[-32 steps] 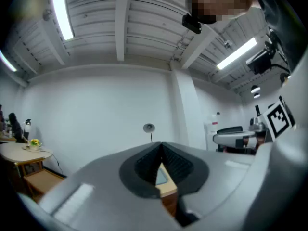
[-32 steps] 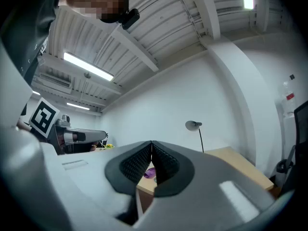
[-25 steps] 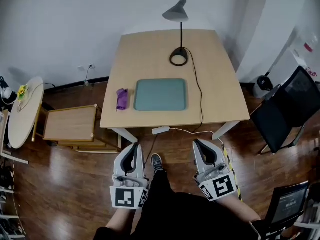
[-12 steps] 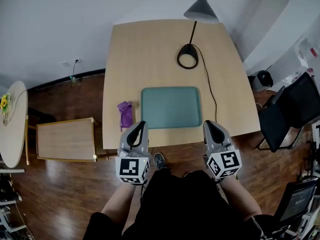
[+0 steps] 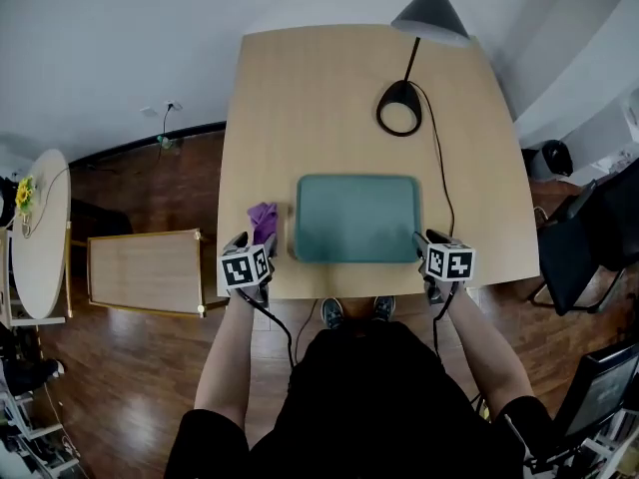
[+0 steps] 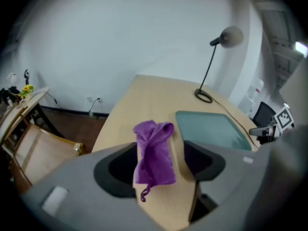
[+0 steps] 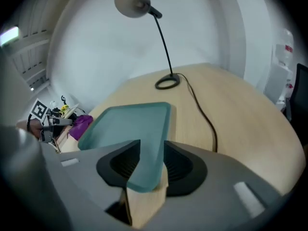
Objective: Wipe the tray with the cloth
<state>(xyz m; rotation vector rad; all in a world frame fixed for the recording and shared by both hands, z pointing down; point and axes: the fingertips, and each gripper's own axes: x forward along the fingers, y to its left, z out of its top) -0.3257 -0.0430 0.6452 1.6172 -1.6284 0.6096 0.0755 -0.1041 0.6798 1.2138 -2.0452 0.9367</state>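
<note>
- As the person stands at the near edge of the worktop (image 5: 319,98), one gripper is held in each hand, and both grippers angle down toward the surface.
- Left gripper (image 5: 250,243): positioned over the near-left corner of the worktop, directly at the cloth (image 5: 263,220).
- Left fingers (image 6: 115,170): spread wide, having just been opening. The cloth lies in the gap between them, and neither pad presses on it.
- Cloth: purple, bunched into a loose elongated heap with a short loop at its near end. It rests on the worktop just left of the tray (image 5: 357,218), with a narrow strip of bare wood between the two.
- Tray: teal-green, rectangular, with rounded corners and a low rim. It lies flat on the near half of the worktop, its long side parallel to the near edge.
- Right gripper (image 5: 431,239): positioned at the near-right corner of the tray.
- Right fingers (image 7: 122,167): spread, with that tray corner showing in the gap between them. No grip on the rim is apparent.
- Desk lamp (image 5: 431,13): grey, with a ring base standing on the far-right part of the worktop. Its black cable (image 5: 440,183) runs past the right side of the tray toward the near edge.
- Surroundings: a wooden floor (image 5: 120,367). A low wooden table (image 5: 145,272) stands left of the worktop. A round white table (image 5: 45,257) stands farther left, and a black chair (image 5: 589,242) stands at the right.
</note>
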